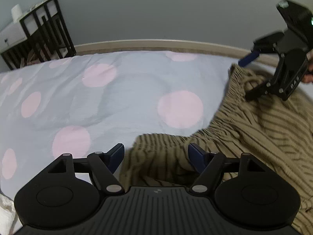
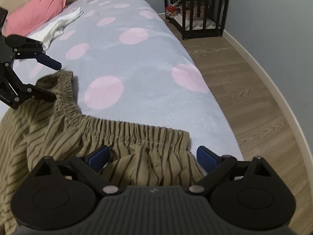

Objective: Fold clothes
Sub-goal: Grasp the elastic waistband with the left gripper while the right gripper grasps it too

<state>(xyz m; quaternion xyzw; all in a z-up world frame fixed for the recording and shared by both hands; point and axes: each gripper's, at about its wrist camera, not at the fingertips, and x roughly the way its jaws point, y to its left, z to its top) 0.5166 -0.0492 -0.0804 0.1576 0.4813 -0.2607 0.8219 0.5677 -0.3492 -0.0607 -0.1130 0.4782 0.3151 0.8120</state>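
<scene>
A tan garment with dark stripes and a gathered elastic waistband [image 2: 137, 135] lies crumpled on the pale blue bed cover with pink dots [image 2: 146, 62]. My right gripper [image 2: 153, 156] is open, its blue pads on either side of the waistband near one corner, not pressing it. In the left wrist view the garment [image 1: 254, 137] fills the right side. My left gripper [image 1: 157, 157] is open over the other waistband corner, with fabric between the pads. Each gripper shows in the other's view: the right gripper [image 1: 243, 80] and the left gripper [image 2: 56, 82], both straddling the fabric edge.
A pink pillow [image 2: 39, 9] and a white cloth [image 2: 60, 25] lie toward the head of the bed. A black slatted shelf [image 2: 195, 9] stands on the wooden floor [image 2: 234, 78] beside the bed's edge. The grey wall lies beyond.
</scene>
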